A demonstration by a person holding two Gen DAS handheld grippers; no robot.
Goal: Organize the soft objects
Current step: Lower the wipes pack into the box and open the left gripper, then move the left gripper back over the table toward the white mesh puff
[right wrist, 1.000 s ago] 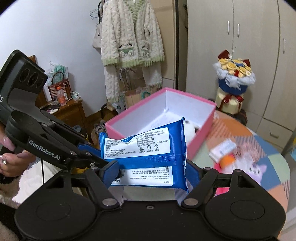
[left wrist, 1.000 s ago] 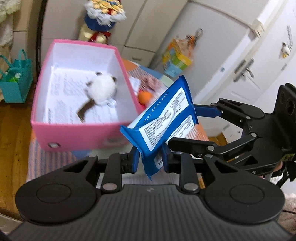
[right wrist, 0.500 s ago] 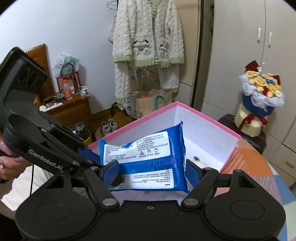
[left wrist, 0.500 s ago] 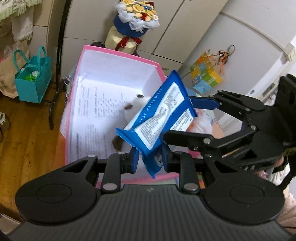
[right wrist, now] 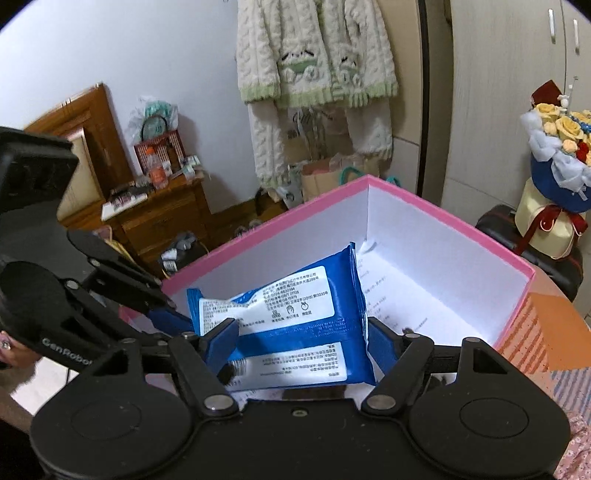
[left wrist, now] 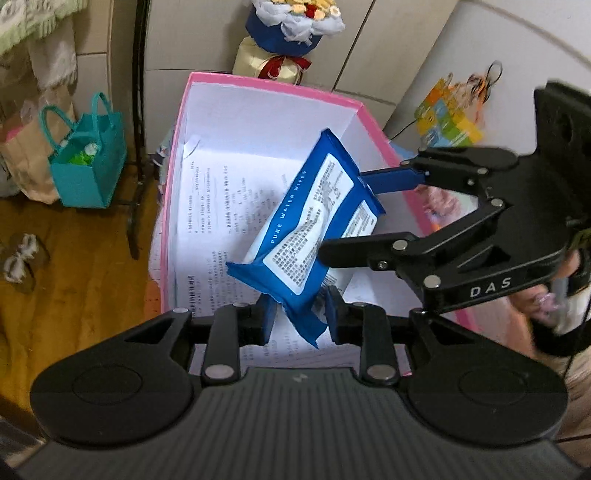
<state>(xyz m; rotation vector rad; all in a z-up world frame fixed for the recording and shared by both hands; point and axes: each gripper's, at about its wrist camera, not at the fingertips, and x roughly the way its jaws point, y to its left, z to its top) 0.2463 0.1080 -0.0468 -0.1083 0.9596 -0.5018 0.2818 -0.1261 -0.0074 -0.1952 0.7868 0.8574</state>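
Observation:
A blue wet-wipes pack [left wrist: 314, 221] hangs tilted inside the open pink box [left wrist: 258, 79], just above its paper-lined floor. My left gripper [left wrist: 300, 317] pinches the pack's lower corner, and its jaws are starting to open. My right gripper [right wrist: 301, 347] holds the same pack [right wrist: 295, 321] across its width, jaws closing on both side edges. In the left wrist view the right gripper [left wrist: 347, 218] reaches in from the right. The pink box [right wrist: 443, 210] fills the middle of the right wrist view. The pack hides part of the box floor.
A flower bouquet [left wrist: 291, 22] stands behind the box beside white cabinet doors. A teal bag [left wrist: 86, 166] sits on the wooden floor to the left. A knitted cardigan [right wrist: 314, 74] hangs on the wall above a wooden nightstand [right wrist: 159, 210]. A patchwork tablecloth [right wrist: 546, 332] shows to the box's right.
Both grippers have carried the pack forward and down, from in front of the box to inside its walls. The white plush toy seen on the box floor is now hidden.

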